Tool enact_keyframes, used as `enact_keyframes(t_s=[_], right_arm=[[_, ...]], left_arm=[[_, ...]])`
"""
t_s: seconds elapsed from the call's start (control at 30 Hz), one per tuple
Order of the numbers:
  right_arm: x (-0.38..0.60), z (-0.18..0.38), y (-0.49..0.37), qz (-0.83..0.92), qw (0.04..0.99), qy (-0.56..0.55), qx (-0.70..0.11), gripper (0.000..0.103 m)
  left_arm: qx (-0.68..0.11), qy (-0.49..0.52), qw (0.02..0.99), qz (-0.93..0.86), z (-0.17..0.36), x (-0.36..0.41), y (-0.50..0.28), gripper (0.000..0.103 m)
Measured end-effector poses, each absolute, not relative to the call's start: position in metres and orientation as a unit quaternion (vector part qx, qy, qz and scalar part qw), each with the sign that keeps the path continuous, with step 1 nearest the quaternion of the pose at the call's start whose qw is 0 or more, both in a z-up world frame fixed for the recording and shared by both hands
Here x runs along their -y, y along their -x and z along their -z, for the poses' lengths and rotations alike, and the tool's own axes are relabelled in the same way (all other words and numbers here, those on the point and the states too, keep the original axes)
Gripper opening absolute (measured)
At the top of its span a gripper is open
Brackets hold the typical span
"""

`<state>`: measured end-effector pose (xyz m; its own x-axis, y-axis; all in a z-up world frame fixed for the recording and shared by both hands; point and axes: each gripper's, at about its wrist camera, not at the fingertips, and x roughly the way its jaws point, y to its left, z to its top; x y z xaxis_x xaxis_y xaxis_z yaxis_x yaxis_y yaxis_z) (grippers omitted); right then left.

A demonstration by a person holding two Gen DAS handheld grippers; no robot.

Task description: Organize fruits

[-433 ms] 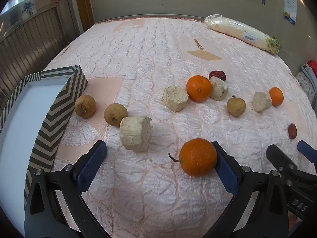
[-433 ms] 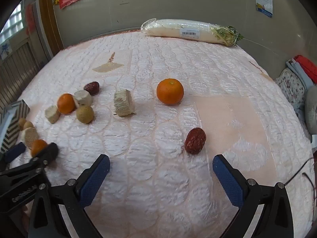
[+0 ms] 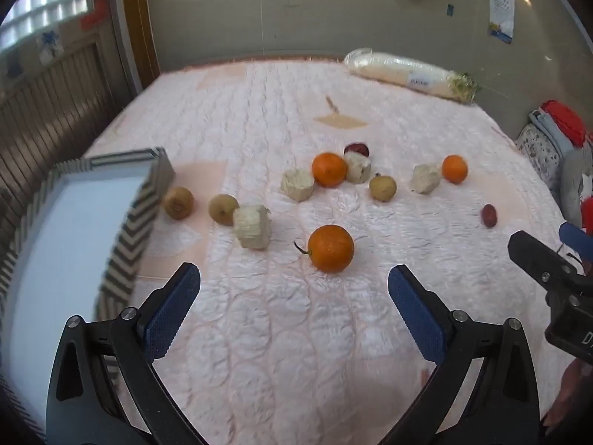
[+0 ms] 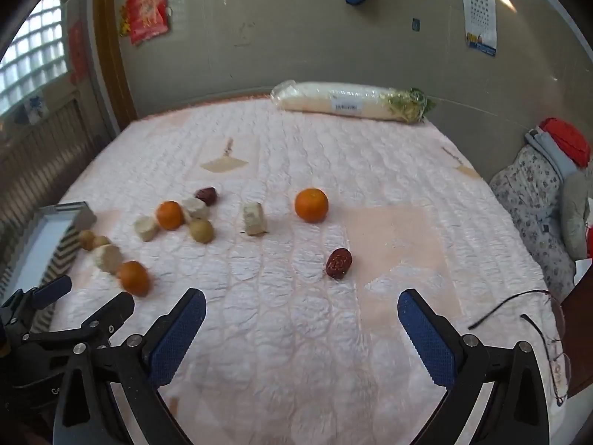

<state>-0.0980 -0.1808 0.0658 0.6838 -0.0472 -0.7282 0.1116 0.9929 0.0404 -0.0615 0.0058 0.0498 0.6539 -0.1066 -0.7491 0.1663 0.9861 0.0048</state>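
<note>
One orange point(image 3: 331, 248) lies just beyond the open left claw point(image 3: 292, 309), seemingly untouched.

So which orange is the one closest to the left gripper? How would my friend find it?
Start at the zigzag-striped box on the pink quilt, then go right past two brown fruits and a pale chunk. The orange sits alone just beyond the open left gripper. It's the only orange with a thin stem sticking out.

open quilt point(image 4: 296, 333) ahead, fruit cluster point(image 4: 174, 218) left
</note>
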Motion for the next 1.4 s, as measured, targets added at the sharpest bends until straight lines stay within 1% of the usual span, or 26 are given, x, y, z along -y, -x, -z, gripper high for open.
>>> enact_keyframes(t_s=[0.23,0.47,0.63,1.1,1.4], right_arm=[[0.172,-0.095,0.132,0.046,0.93,-0.026,-0.365,0.103],[0.179,-0.106,0.152,0.043,0.938,-0.065,-0.338,0.103],[0.176,-0.111,0.162,0.04,0.94,-0.066,-0.331,0.103],[0.189,-0.115,0.178,0.034,0.944,-0.086,-0.317,0.103],[0.194,-0.109,0.172,0.027,0.943,-0.096,-0.317,0.103]], left_arm=[[-0.394,-0.02,0.915,0.084,-0.082,-0.024,0.082,0.103],[-0.36,-0.01,0.929,0.088,-0.101,-0.035,0.11,0.103],[-0.352,-0.011,0.93,0.104,-0.115,-0.032,0.12,0.103],[-0.369,-0.028,0.921,0.122,-0.099,-0.001,0.121,0.103],[-0.372,-0.024,0.919,0.125,-0.097,-0.001,0.114,0.103]])
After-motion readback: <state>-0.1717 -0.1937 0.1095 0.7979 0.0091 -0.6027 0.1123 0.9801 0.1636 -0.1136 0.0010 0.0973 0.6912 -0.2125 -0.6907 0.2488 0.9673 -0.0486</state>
